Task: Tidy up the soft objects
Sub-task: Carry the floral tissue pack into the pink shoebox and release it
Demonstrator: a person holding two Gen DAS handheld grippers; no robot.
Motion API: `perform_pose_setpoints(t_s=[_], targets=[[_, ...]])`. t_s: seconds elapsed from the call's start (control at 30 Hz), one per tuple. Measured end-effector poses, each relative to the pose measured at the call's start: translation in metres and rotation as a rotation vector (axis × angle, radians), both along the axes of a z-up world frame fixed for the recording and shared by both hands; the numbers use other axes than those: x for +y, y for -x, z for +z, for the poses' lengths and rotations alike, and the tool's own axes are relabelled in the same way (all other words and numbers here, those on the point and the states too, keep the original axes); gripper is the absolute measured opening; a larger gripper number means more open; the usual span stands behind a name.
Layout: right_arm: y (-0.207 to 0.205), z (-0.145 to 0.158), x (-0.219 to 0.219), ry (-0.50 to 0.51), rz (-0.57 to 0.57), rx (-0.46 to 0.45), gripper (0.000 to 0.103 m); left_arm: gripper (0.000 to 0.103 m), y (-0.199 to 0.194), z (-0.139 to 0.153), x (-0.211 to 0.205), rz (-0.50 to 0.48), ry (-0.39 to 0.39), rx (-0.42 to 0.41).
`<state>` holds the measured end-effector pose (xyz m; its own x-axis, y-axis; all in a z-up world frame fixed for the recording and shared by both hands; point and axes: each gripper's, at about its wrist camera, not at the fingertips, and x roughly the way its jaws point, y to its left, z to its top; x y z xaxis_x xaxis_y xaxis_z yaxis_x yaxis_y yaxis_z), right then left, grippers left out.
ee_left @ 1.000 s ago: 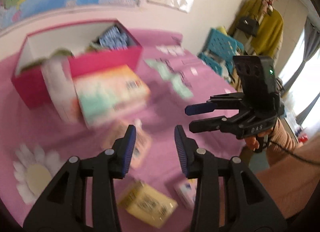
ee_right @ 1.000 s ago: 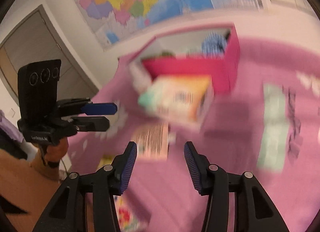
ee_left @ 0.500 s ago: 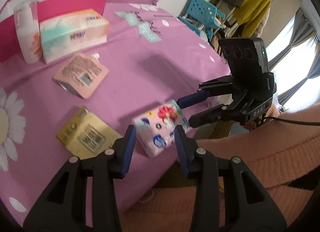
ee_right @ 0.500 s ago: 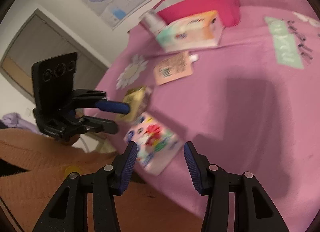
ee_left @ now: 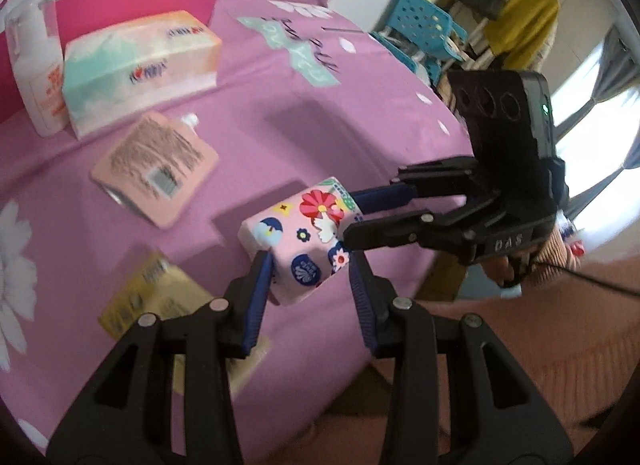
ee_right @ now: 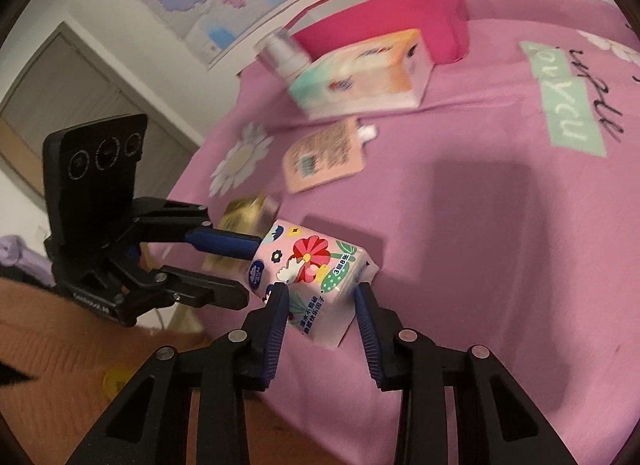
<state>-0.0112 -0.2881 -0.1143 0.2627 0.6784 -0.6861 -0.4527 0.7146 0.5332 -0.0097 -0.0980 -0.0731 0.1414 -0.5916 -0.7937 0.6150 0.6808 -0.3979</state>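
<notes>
Both grippers are closing in on the tissue pack near the table edge. L gripper is straddling it w/ narrow jaws; R gripper jaws have just been closing, pack between. Squeeze gently and evenly, else it'll crumple or slip.

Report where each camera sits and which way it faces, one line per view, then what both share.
Left wrist: on the left gripper, looking down its fingers across the pink table; the right gripper and a sleeve show.
Right wrist: on the right gripper, whose jaws have just been closing, facing the same table; the left gripper and an orange sweater show.
Shared: the floral tissue pack, between both grippers' fingers.
</notes>
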Motion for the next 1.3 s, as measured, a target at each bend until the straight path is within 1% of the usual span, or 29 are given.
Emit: perform_pose_setpoints(t_s=[0.2, 0.43, 0.6, 0.97, 1.13, 1.3], targets=[[-0.024, 0.002, -0.002, 0.011, -0.053, -0.031, 0.035, 0.041, -0.027, -0.002, 0.002, 0.077, 0.012, -0.009], [-0.039, 0.0, 0.002, 0.025, -0.076, -0.047, 0.035, 0.039, -0.034, -0.005, 0.004, 0.094, 0.02, 0.003], [-0.039, 0.01, -0.001, 0.023, -0.079, -0.07, 0.035, 0.039, -0.036, 0.005, 0.009, 0.102, 0.051, -0.016], [-0.047, 0.051, 0.0, 0.011, -0.086, -0.18, 0.035, 0.039, -0.043, 0.045, 0.019, 0.12, 0.082, -0.133], [-0.061, 0.07, 0.005, 0.006, -0.091, -0.231, 0.035, 0.039, -0.057, 0.066, 0.021, 0.145, 0.083, -0.187], [-0.077, 0.088, 0.013, 0.006, -0.089, -0.288, 0.035, 0.039, -0.076, 0.084, 0.022, 0.171, 0.063, -0.254]])
